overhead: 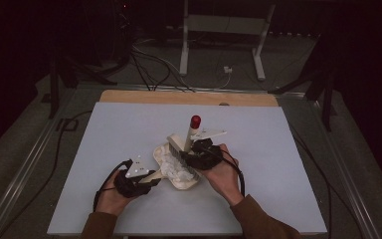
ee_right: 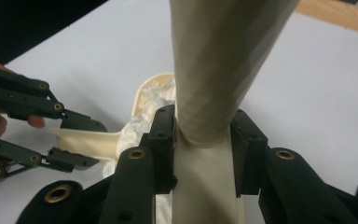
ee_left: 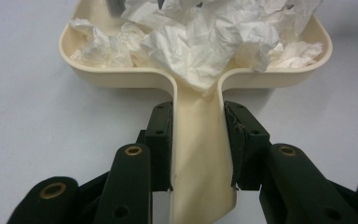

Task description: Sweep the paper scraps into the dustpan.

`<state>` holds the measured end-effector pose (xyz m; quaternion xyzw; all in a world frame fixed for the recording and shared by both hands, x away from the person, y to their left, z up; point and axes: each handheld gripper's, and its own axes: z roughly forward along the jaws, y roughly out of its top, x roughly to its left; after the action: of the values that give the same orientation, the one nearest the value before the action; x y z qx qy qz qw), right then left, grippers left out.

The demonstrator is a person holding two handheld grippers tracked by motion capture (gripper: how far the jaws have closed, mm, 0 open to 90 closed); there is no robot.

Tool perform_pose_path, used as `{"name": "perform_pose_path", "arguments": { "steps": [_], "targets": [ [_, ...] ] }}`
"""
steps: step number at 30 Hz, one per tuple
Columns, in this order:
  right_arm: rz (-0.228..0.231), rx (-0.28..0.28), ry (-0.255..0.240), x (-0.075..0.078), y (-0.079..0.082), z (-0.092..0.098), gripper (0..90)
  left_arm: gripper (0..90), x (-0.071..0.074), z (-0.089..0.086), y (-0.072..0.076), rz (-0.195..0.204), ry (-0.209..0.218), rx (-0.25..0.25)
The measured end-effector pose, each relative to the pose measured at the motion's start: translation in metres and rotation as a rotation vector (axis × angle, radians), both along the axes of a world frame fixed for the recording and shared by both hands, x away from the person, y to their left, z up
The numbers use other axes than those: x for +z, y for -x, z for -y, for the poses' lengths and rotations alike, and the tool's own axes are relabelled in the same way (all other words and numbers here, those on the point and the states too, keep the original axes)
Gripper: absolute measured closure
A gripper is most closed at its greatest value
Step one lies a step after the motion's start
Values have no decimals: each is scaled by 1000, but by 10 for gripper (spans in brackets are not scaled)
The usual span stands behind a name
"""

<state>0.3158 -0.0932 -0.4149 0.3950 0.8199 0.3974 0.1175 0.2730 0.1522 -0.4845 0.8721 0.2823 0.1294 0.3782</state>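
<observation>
A cream dustpan (overhead: 188, 183) lies mid-table, heaped with crumpled white paper (overhead: 170, 162). My left gripper (overhead: 150, 178) is shut on the dustpan's flat handle (ee_left: 198, 154), with both pads pressed to its sides in the left gripper view; the pan's rim (ee_left: 112, 77) and the paper (ee_left: 205, 37) lie just ahead. My right gripper (overhead: 193, 148) is shut on a cream brush handle (overhead: 191, 133) with a red tip (overhead: 195, 121). The handle tilts up and away, and the bristles (overhead: 179, 155) rest over the paper. In the right gripper view the brush handle (ee_right: 219, 60) rises between the jaws.
The white board (overhead: 278, 164) lies on a wooden tabletop (overhead: 189, 97). Cables (overhead: 149, 69) and a white stand (overhead: 224, 30) are on the dark floor beyond the far edge. The left gripper (ee_right: 74, 140) appears at the left of the right gripper view.
</observation>
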Motion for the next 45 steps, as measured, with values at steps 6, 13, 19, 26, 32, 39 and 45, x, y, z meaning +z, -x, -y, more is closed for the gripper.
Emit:
{"name": "perform_pose_path", "arguments": {
  "steps": [6,13,19,26,32,39,45],
  "targets": [
    [25,-12,-26,10,-2,7,668,664,1,-2,1,6,6,-2],
    [31,-33,-51,17,-5,16,667,664,1,-4,1,15,12,-3],
    [37,-52,-68,22,-8,23,667,664,2,-6,2,19,18,2],
    [44,-69,-105,28,-10,31,667,665,3,-8,2,24,22,8],
    [48,-76,-93,28,-14,38,668,664,4,-15,2,29,30,39],
    [50,-67,-64,24,-18,43,668,664,4,-23,1,28,36,100],
    [53,-76,-51,22,-20,50,668,664,4,-31,1,33,43,160]
  ]
}}
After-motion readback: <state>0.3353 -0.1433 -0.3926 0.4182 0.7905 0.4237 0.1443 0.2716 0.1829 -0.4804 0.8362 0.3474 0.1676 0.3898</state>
